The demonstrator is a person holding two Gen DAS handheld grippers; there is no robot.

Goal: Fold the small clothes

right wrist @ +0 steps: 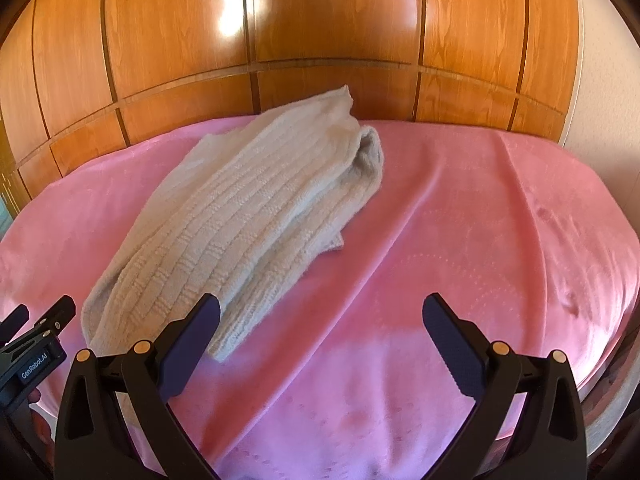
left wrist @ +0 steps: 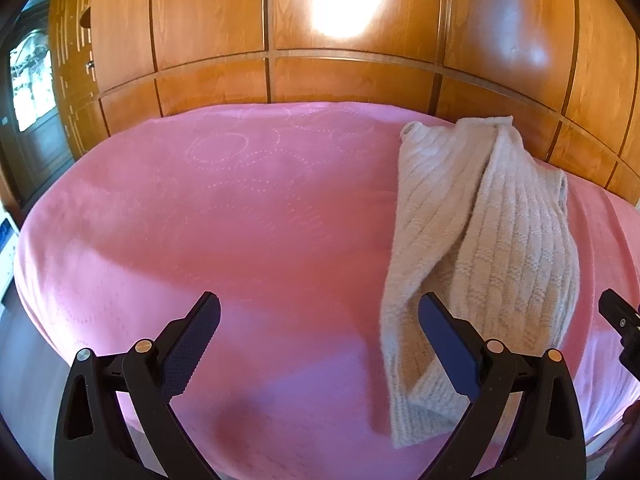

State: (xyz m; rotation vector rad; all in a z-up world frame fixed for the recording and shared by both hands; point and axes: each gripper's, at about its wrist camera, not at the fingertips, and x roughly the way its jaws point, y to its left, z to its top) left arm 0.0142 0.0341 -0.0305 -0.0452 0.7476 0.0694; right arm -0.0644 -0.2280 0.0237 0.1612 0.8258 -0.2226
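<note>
Two grippers hover low over a pink blanket (left wrist: 240, 220) w/ one knit item on it, a cream ribbed sweater (left wrist: 480, 248) folded lengthwise into a long narrow bundle. Long axis runs near-to-far: in the left wrist view the near end sits by the bottom edge of the blanket and the far end reaches toward the wood wardrobe (left wrist: 360, 80) behind, leaning slightly right as it goes back. In the right wrist view the same sweater (right wrist: 240, 216) lies on the left part of the blanket (right wrist: 460, 220), near end low left, far end up toward center, so it reads as a diagonal there. A strip of the knit lies across the top of the bundle, but can't tell if it's a sleeve or a folded edge; neckline and hem not made out either. Left gripper (left wrist: 320, 340) is spread wide, nothing between its fingers; its right finger overlaps the near end of the sweater in view, contact can't be judged. Right gripper (right wrist: 320, 340) also spread wide, holding nothing, its left finger in front of the sweater's near corner, rest over bare blanket. Each camera catches a bit of the other gripper at its frame edge, mostly cut off. Glare blows out parts of the wardrobe panels (right wrist: 340, 40). Far left of the left view is dark, hard to read.
</note>
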